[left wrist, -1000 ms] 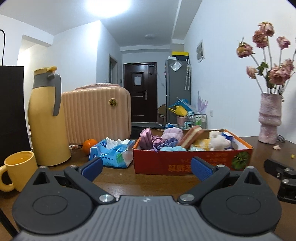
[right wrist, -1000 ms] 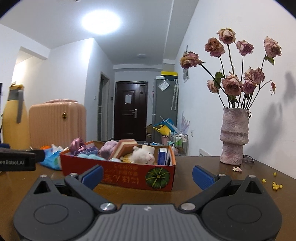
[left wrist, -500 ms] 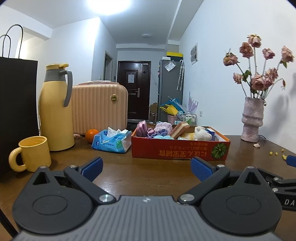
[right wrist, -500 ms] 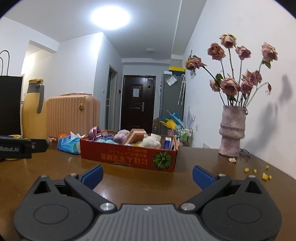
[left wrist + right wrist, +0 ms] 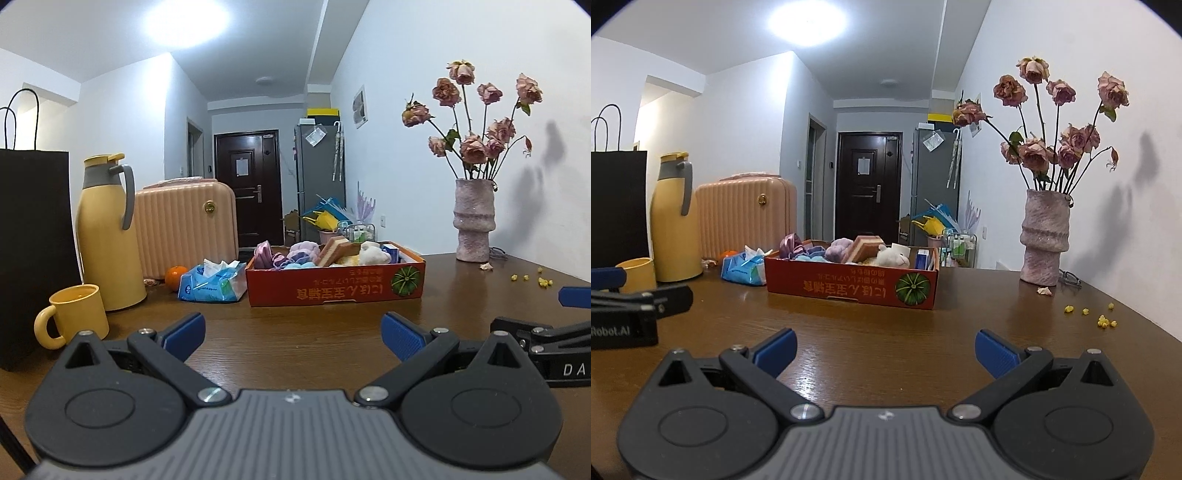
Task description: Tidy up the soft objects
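Left wrist view: left gripper [image 5: 291, 334] spread wide, empty. Right gripper [image 5: 884, 349] likewise, low over table [image 5: 886, 321]. Soft objects [image 5: 325, 254] heaped in red box [image 5: 334, 291] toward far edge. Fits sorting pending or done; stage undecidable.

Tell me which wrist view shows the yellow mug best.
The left wrist view: the yellow mug shows whole there, handle included, beside the yellow thermos on the table. In the right wrist view the left gripper hides part of the mug, so only its rim and upper body show.
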Tool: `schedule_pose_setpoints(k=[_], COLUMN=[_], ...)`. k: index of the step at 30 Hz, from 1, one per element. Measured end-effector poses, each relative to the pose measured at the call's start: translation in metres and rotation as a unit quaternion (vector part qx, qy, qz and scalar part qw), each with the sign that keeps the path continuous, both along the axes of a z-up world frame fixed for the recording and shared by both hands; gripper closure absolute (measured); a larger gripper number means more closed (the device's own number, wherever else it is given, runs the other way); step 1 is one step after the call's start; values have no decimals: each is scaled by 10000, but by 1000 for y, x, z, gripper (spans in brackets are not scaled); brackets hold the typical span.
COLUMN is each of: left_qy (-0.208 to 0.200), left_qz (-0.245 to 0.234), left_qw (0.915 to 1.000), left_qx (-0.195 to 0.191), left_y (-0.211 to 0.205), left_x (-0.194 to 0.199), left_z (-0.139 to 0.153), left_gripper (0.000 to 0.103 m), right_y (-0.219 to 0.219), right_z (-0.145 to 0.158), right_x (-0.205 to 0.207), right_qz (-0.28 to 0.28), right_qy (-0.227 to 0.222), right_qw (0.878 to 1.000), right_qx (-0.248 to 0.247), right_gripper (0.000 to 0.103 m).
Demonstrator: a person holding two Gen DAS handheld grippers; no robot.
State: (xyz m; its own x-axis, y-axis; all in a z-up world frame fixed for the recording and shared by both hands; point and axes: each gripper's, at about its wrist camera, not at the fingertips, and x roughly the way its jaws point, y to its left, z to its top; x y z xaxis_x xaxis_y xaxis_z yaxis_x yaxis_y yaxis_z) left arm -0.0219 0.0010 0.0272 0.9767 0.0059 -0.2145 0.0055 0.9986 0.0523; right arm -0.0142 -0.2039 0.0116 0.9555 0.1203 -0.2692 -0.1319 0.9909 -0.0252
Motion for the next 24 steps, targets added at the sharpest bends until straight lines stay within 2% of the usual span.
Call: schedule_pose_setpoints(k=[24], left_qy=[-111], left_qz=[-46], left_qw=[9999], left_qx=[18], left_y=[-2], left_x=[-13], left_z=[4], left_gripper=[0], right_y=[-2], right_z=[8], right_x=[-13], right_qz=[19], right_qy=[-133], right_qw=[9999], right_qx=[16], right_gripper=[0])
